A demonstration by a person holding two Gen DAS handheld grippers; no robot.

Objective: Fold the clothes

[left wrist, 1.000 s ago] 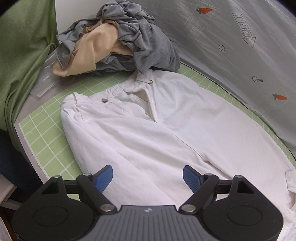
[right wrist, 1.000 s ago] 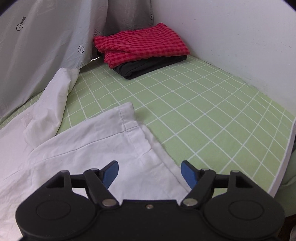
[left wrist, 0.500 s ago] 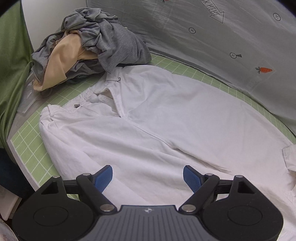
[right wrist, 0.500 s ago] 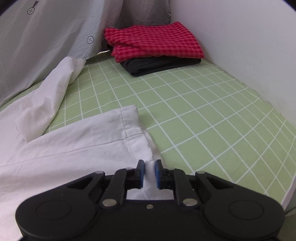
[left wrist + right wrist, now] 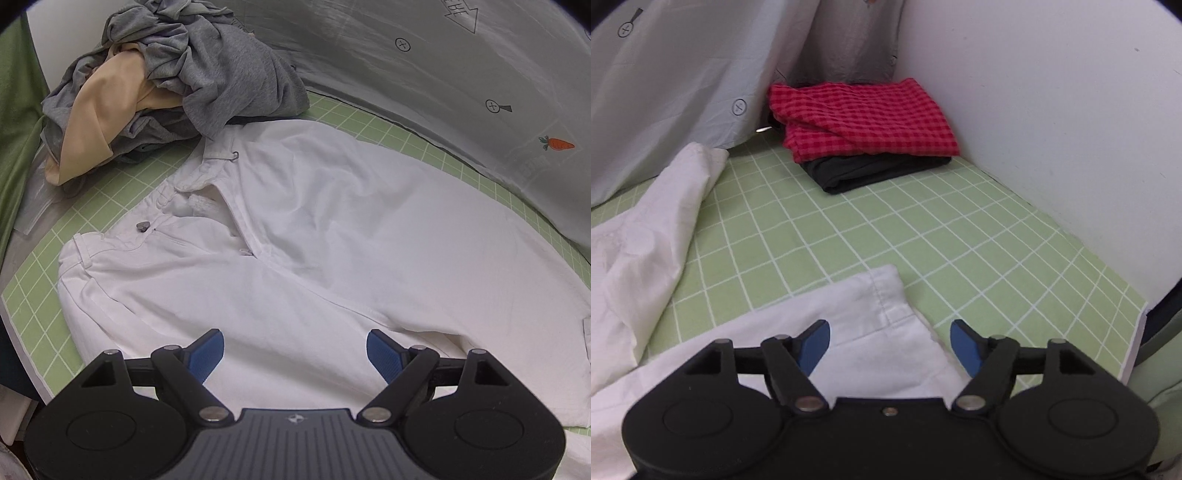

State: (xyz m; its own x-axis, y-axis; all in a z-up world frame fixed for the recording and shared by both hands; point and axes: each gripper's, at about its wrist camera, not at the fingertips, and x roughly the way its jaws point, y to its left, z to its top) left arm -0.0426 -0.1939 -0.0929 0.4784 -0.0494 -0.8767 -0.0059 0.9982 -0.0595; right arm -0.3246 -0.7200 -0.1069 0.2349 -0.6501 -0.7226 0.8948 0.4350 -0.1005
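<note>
White cotton trousers (image 5: 332,240) spread flat on green grid-patterned mat (image 5: 886,229), waist beside heap of crumpled grey and tan garments (image 5: 166,85), hem near folded red checked cloth (image 5: 864,118) stacked on folded black garment (image 5: 871,171); left gripper (image 5: 294,354) and right gripper (image 5: 889,345) both spread wide above fabric, grasping nothing.

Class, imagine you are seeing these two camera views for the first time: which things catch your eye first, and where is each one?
The white trousers spread flat across the green grid mat dominate the left view. Behind their waistband sits a crumpled pile of grey and tan clothes. In the right view, a folded red checked garment lies on a folded dark garment in the far corner.
</note>
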